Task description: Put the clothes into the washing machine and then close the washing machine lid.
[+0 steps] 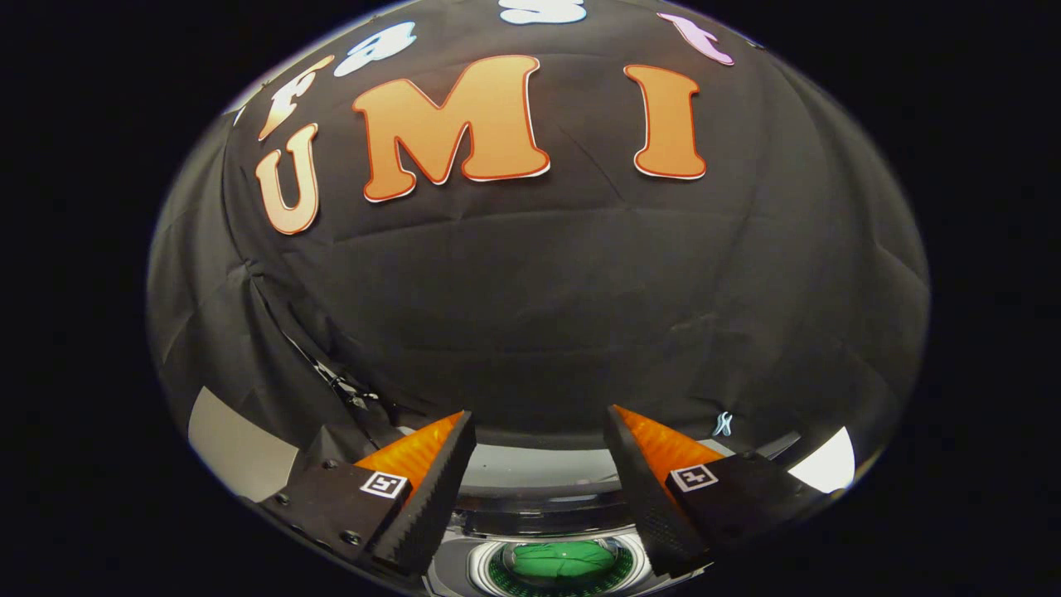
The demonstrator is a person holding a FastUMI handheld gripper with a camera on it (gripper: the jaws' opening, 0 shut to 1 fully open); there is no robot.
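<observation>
The gripper (539, 452) jaws hang released, empty, above the round white-rimmed washing machine drum (557, 565) — green crumpled clothes (562, 558) already lie inside it. Risk: the lid, unseen here, gets missed or knocked awkwardly.

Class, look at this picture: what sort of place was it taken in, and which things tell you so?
Probably a staged recording booth, not a real laundry room: a black cloth wall hangs behind a small washing machine with something green in its drum. The open gripper hovers above it, holding nothing.
</observation>
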